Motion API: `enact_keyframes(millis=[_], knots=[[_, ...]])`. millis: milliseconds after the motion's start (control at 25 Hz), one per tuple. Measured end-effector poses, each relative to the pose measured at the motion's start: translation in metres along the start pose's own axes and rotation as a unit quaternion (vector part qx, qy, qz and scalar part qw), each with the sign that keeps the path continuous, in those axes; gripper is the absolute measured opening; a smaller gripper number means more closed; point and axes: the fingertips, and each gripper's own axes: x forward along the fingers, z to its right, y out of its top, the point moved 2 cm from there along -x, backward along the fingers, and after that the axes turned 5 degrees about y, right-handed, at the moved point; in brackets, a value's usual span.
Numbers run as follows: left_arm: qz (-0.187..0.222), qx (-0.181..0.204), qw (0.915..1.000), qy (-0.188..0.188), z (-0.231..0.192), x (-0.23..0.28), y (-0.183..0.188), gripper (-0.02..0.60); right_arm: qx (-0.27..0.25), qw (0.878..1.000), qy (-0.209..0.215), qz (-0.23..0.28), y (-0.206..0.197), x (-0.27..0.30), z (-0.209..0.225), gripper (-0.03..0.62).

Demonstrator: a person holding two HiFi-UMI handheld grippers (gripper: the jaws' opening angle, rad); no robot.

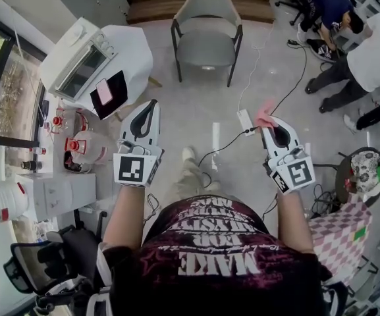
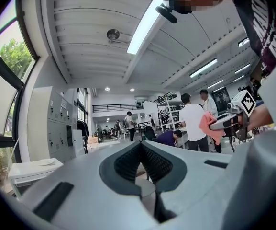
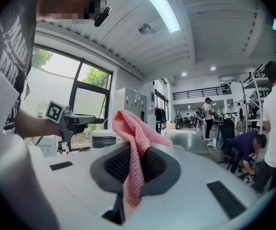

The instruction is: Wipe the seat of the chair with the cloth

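Observation:
A grey chair [image 1: 207, 31] with dark legs stands on the floor ahead, its seat [image 1: 205, 48] bare; both grippers are held well short of it. My right gripper [image 1: 269, 120] is shut on a pink cloth [image 1: 265, 114]. In the right gripper view the pink cloth [image 3: 134, 150] is pinched between the jaws [image 3: 137, 163], with its top flopping right and a tail hanging down. My left gripper [image 1: 153, 104] is level with it on the left, with its jaws [image 2: 140, 146] shut and nothing between them. From the left gripper view, the right gripper [image 2: 226, 122] and cloth [image 2: 208, 126] show at the right.
A white-covered table [image 1: 134, 58] at the left carries a toaster oven [image 1: 81, 61] and a pink phone [image 1: 103, 91]. A power strip [image 1: 245, 121] and cables [image 1: 288, 84] lie on the floor between me and the chair. People [image 1: 367, 58] stand at the right. A black office chair [image 1: 35, 268] is at the lower left.

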Motion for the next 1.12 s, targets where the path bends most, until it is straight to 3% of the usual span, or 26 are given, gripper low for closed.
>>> enact_keyframes(millis=[560,1120], knots=[[0.005,-0.006,0.9998,-0.015,-0.078,0.093,-0.02,0.003,-0.002,1.0,-0.008,-0.002,0.02,0.114,0.042,0.028],[0.015,-0.025,0.9985,-0.046,-0.149,0.16,-0.036,0.003,-0.014,0.999,-0.035,-0.012,0.041,0.199,0.053,0.028]])
